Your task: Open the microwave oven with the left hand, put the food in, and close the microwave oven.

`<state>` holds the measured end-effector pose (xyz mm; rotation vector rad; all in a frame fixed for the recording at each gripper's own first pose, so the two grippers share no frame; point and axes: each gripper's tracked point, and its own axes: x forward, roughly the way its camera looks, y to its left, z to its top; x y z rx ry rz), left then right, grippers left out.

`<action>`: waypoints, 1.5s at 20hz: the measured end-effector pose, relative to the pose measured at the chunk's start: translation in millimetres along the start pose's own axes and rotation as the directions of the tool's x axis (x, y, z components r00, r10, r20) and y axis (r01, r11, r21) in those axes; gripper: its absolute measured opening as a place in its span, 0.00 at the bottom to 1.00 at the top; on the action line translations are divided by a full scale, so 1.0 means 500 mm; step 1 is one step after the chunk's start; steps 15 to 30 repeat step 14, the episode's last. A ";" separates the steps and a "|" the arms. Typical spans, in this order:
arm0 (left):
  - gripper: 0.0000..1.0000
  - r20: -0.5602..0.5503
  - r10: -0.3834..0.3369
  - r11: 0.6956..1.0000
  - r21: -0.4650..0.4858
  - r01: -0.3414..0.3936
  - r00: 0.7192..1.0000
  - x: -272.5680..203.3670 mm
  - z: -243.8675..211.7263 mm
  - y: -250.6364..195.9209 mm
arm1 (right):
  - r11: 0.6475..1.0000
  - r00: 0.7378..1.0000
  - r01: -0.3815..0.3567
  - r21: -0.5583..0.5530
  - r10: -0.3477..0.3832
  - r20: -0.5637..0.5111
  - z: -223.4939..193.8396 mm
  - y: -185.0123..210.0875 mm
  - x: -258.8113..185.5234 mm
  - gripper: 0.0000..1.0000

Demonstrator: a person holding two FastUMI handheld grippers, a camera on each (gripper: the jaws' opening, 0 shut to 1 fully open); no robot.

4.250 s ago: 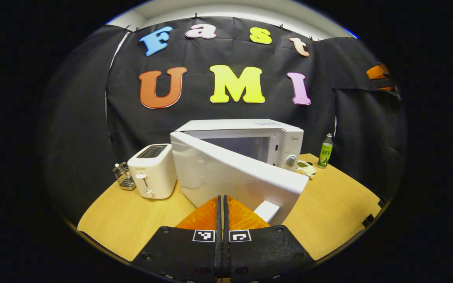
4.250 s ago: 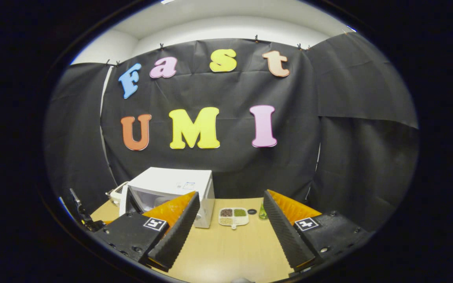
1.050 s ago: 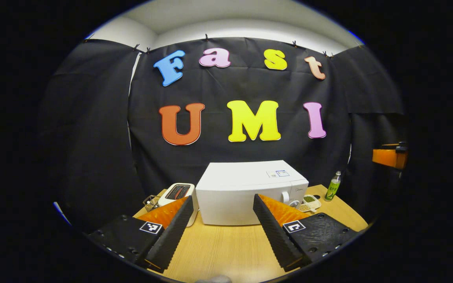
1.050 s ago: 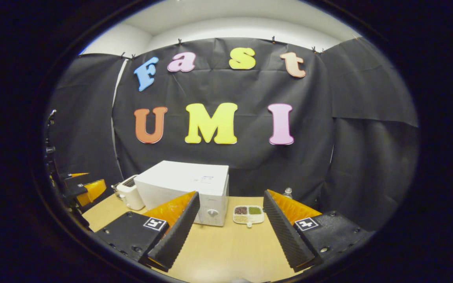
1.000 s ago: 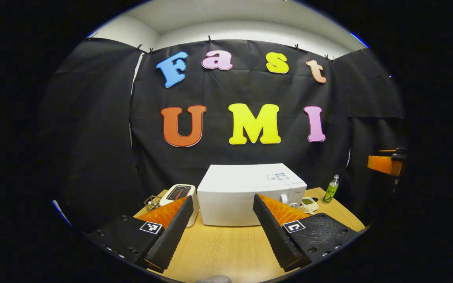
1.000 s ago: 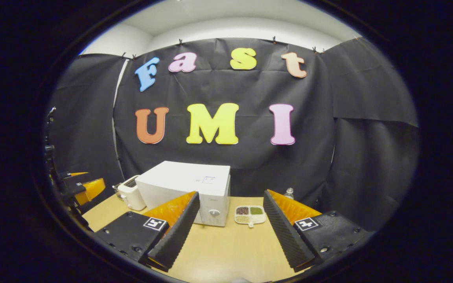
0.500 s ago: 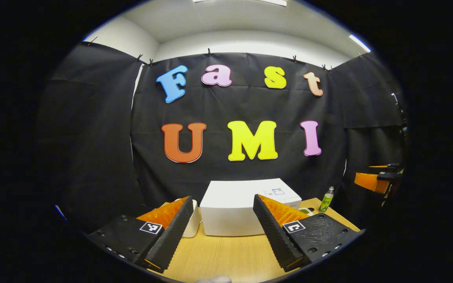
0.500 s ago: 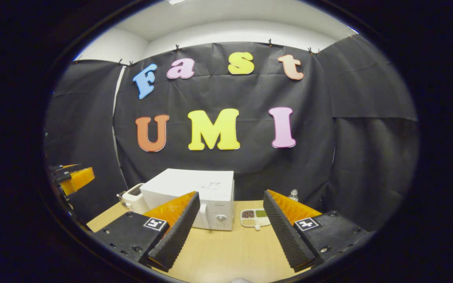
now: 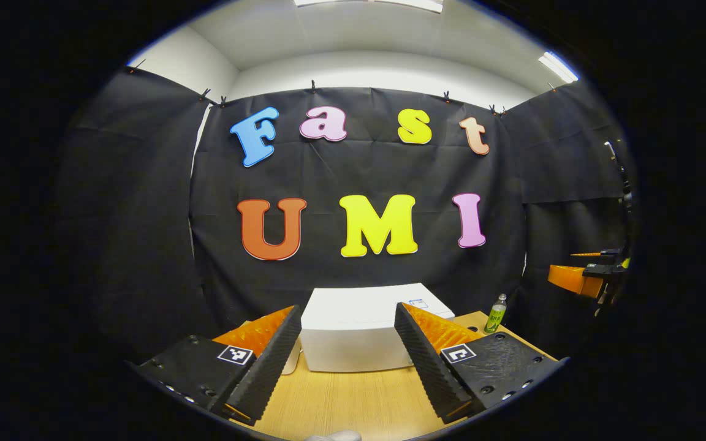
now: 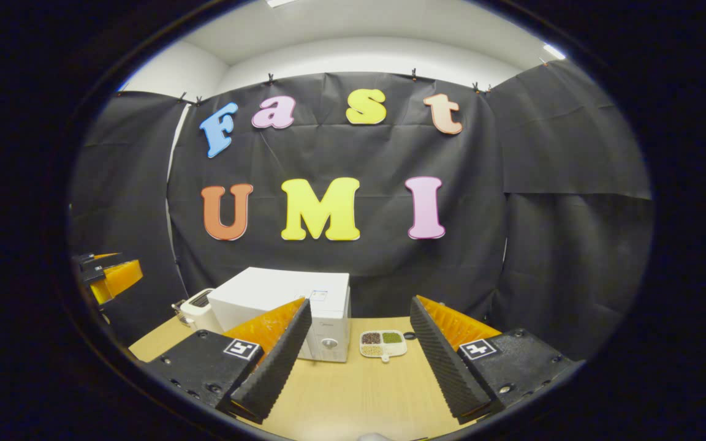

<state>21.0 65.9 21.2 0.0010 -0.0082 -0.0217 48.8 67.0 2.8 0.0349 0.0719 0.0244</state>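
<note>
The white microwave (image 9: 353, 324) stands at the back of the wooden table (image 9: 353, 404) with its door shut. My left gripper (image 9: 347, 308) hangs open in front of it, apart from it, with nothing between its fingers. In the right gripper view the microwave (image 10: 279, 294) is left of centre, its knob facing me. The food, a white divided dish (image 10: 382, 344) of grains and beans, lies on the table just right of the microwave. My right gripper (image 10: 360, 301) is open and holds nothing, well short of the dish.
A white toaster (image 10: 197, 309) stands left of the microwave. A green bottle (image 9: 496, 313) is at the table's back right corner. Each gripper shows at the other view's edge: the right gripper (image 9: 576, 278) and the left gripper (image 10: 111, 275). Bare tabletop (image 10: 353, 392) lies before me.
Four seconds ago the microwave door stood open with my left gripper shut by it; now the door is shut and that gripper is open. Both grippers have since drawn back and tilted up slightly.
</note>
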 end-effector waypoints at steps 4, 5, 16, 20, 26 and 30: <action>0.95 0.017 -0.020 1.000 -0.014 0.021 1.000 -0.011 0.014 -0.014 | 1.000 1.000 0.002 -0.015 -0.002 0.012 0.015 -0.007 -0.015 0.96; 0.95 0.019 -0.021 1.000 -0.011 0.021 1.000 -0.015 0.015 -0.013 | 1.000 1.000 -0.003 -0.016 0.003 0.015 0.020 -0.006 -0.020 0.96; 0.87 0.025 -0.008 1.000 0.006 0.008 1.000 -0.041 0.014 -0.006 | 1.000 0.999 -0.012 -0.015 0.013 0.030 0.028 -0.003 -0.046 0.96; 0.87 0.025 -0.008 1.000 0.006 0.008 1.000 -0.041 0.014 -0.006 | 1.000 0.999 -0.012 -0.015 0.013 0.030 0.028 -0.003 -0.046 0.96; 0.87 0.025 -0.008 1.000 0.006 0.008 1.000 -0.041 0.014 -0.006 | 1.000 0.999 -0.012 -0.015 0.013 0.030 0.028 -0.003 -0.046 0.96; 0.87 0.025 -0.008 1.000 0.006 0.008 1.000 -0.041 0.014 -0.006 | 1.000 0.999 -0.012 -0.015 0.013 0.030 0.028 -0.003 -0.046 0.96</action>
